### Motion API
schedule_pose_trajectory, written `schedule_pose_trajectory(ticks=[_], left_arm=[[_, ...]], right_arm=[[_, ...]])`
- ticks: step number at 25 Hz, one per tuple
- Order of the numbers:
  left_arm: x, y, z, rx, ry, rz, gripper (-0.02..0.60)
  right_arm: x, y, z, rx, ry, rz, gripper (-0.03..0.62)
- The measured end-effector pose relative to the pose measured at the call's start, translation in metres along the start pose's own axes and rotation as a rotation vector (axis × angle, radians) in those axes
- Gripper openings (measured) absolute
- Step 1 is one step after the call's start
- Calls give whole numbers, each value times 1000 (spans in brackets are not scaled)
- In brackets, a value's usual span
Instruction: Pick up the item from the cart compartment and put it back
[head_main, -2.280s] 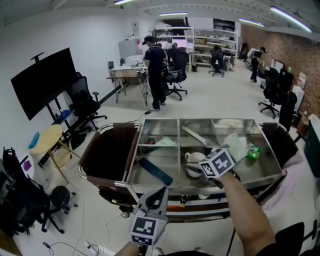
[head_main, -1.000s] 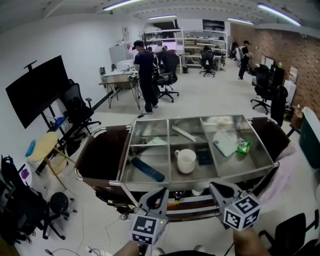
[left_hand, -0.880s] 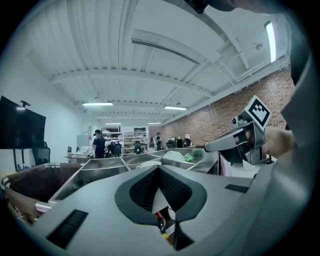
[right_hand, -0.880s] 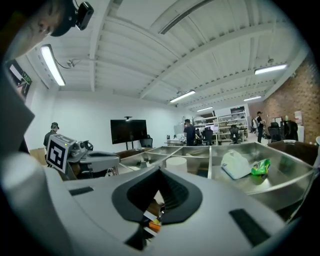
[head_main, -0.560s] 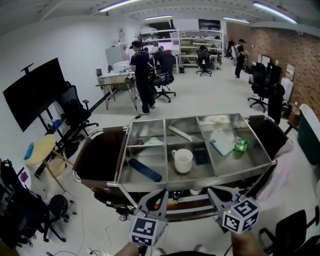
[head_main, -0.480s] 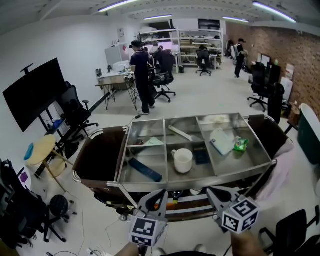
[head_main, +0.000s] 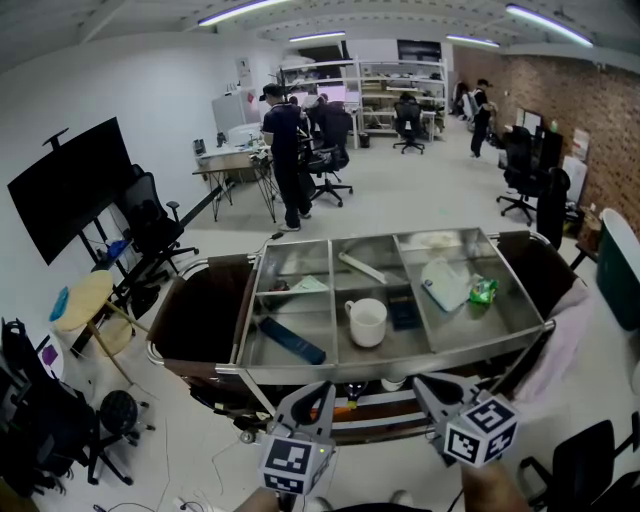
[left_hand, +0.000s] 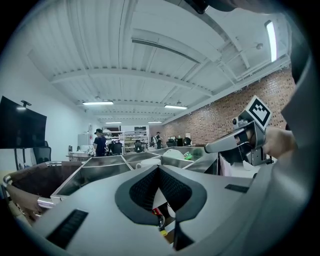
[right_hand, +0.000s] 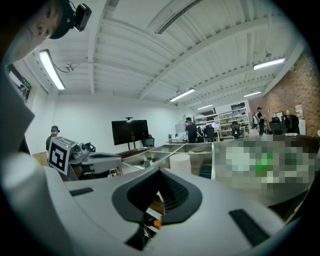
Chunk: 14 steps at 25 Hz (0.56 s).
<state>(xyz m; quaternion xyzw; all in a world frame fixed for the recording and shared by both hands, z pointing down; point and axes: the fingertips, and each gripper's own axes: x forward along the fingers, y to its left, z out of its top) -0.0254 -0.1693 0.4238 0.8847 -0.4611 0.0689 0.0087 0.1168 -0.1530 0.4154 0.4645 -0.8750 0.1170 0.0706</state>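
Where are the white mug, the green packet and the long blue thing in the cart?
white mug (head_main: 368, 324): head view, its side wall.
green packet (head_main: 484, 291): head view, its middle.
long blue bar (head_main: 293, 340): head view, its middle.

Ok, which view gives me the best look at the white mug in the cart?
The head view: it looks down on the white mug, upright in the middle compartment of the cart, unobstructed. The left gripper view catches only the mug's top past the cart rim; the right gripper view shows its side, small.
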Motion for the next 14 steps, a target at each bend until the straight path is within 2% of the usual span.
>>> schedule_pose_trajectory(ticks=[14], left_arm=[[2, -3, 3, 15, -10, 0, 0]], right_arm=[[0, 0, -1, -12, 8, 16, 11]])
